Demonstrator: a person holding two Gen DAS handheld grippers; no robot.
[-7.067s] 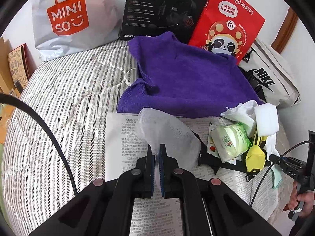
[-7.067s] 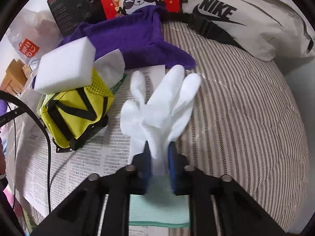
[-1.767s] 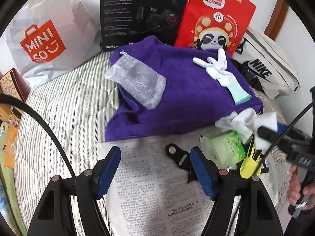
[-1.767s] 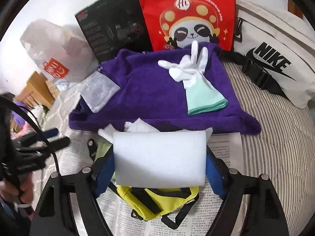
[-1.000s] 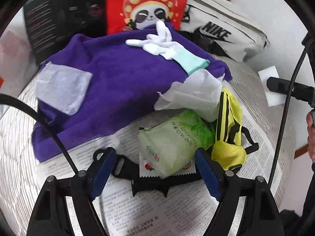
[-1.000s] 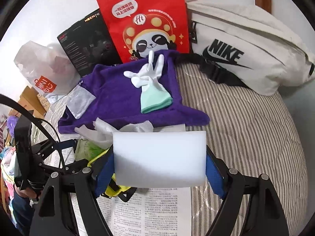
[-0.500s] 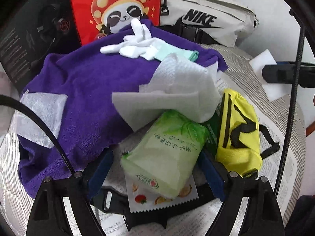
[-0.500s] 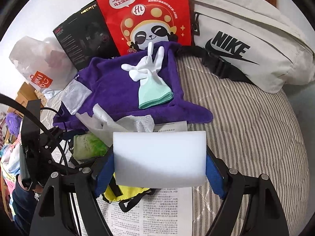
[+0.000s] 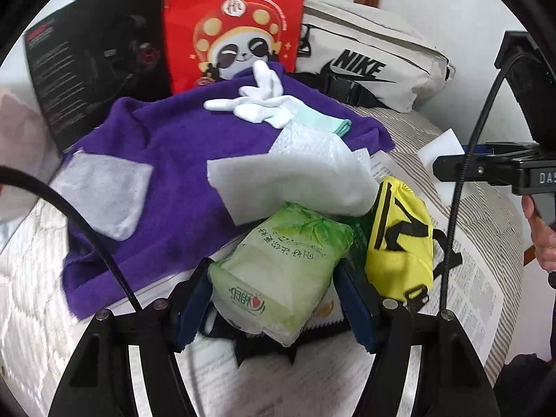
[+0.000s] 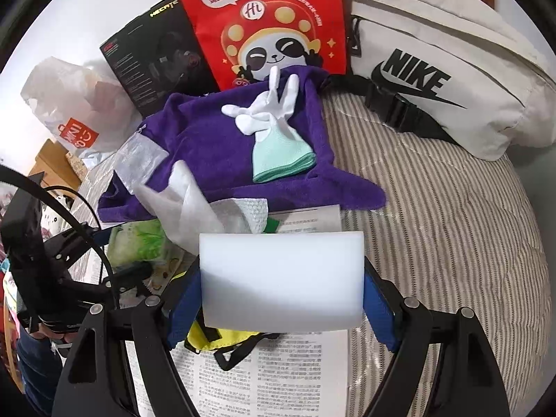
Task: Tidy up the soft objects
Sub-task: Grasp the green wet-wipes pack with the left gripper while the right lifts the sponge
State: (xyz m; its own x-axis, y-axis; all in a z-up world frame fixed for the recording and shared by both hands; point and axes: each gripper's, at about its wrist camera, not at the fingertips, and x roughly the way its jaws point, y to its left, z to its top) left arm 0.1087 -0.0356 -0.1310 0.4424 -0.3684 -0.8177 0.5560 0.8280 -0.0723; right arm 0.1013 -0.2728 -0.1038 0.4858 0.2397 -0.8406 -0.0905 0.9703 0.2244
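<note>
A green tissue pack (image 9: 278, 278) lies on the newspaper between the fingers of my left gripper (image 9: 272, 271). The jaws are closing, their blue pads close beside the pack's sides, and it shows no squeeze. My right gripper (image 10: 281, 299) is shut on a white sponge block (image 10: 281, 281), held above the newspaper. A purple towel (image 9: 180, 160) behind carries a white glove with a mint cuff (image 9: 264, 107) and a grey mesh pouch (image 9: 100, 198). A crumpled white wipe (image 9: 295, 177) rests on the pack's far end. A yellow pouch (image 9: 399, 239) sits right of it.
A red panda bag (image 9: 236, 27), a black box (image 9: 97, 55) and a white Nike bag (image 9: 368, 69) line the back. A Miniso bag (image 10: 69, 111) stands far left. The newspaper (image 10: 278, 375) covers the striped bedding (image 10: 434, 226). A black strap lies under the pack.
My left gripper has come forward around the green pack, and its jaws have narrowed. The right gripper keeps the sponge and has barely shifted.
</note>
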